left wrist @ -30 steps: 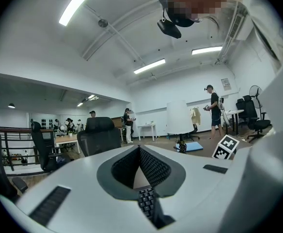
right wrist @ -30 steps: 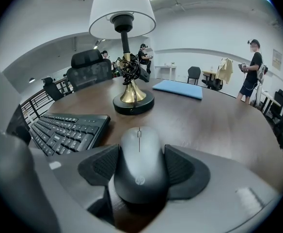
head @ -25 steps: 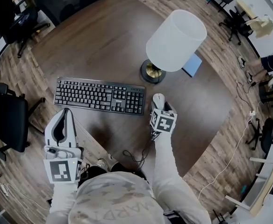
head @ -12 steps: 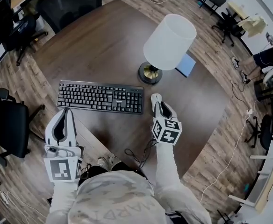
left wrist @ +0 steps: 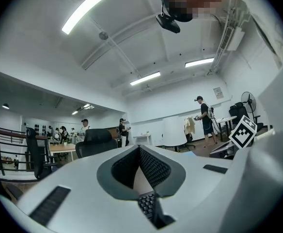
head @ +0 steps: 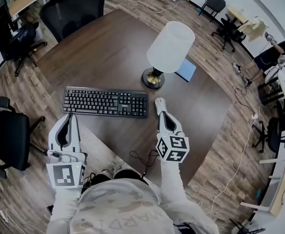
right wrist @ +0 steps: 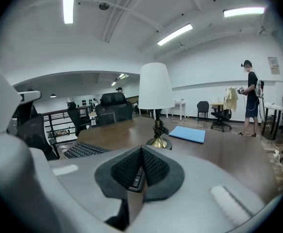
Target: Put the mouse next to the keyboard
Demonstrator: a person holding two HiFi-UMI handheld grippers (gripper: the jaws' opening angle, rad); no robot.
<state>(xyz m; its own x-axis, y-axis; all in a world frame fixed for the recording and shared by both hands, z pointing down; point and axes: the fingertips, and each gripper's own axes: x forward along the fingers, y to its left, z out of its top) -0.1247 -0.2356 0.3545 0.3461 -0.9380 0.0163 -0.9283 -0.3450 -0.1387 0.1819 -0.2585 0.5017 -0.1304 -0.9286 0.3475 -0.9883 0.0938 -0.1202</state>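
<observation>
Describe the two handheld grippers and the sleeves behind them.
Both the left gripper and the right gripper are smooth pale grey shells tapering to two jaws lined with dark ribbed pads. Each carries a cube with black-and-white square markers. Light grey sleeves run behind them.

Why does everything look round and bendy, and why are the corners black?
Head view: the wide lens bends the floor and the table edge into curves. Left gripper view: black corners ring the round picture, and the ceiling light glares plain white. Right gripper view: same bulge and dark rim, but the lamp looks sharp.
</observation>
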